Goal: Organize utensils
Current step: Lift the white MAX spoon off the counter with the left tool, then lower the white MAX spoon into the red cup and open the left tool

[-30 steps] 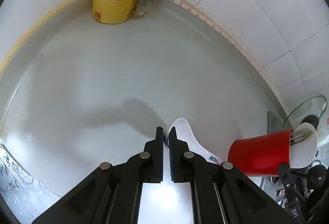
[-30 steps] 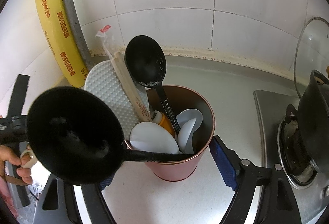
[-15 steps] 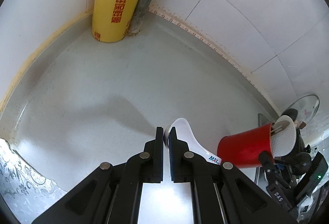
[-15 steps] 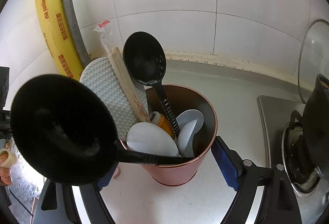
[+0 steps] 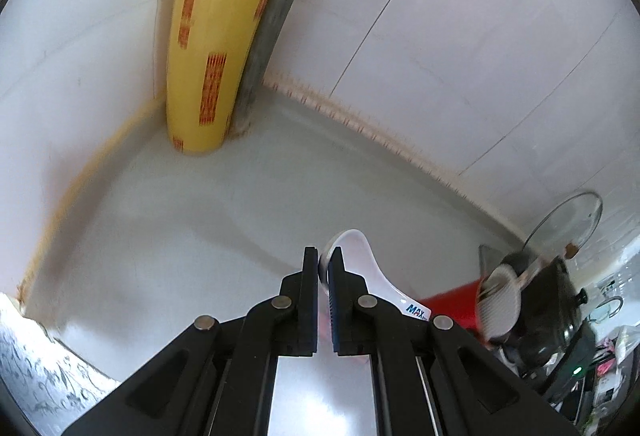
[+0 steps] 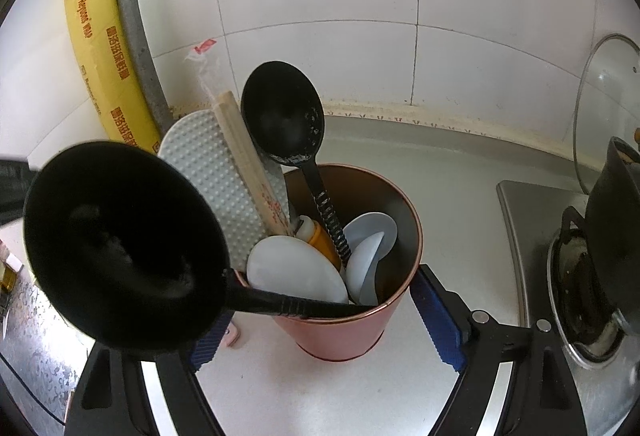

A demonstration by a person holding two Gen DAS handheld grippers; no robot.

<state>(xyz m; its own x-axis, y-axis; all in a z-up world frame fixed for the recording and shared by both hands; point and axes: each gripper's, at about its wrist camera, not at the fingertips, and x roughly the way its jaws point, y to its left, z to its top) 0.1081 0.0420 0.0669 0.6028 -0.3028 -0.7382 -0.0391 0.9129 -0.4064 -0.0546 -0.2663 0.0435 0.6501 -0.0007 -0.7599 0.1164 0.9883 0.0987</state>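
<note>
While the left claw (image 5: pixel 324 264) pinches a white spoon (image 5: pixel 360 260) above the worktop (image 5: pixel 200 220), the right claw (image 6: pixel 316 320) clasps the red utensil cup (image 6: pixel 344 332), crammed with ladles and spoons.

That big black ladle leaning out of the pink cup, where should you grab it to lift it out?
Grab the big black ladle by its thin ribbed handle, where it crosses the pink cup's near rim. Come from above, one tong finger on each side. The bowl hanging outside to the left is too wide and rounded to pinch.
</note>
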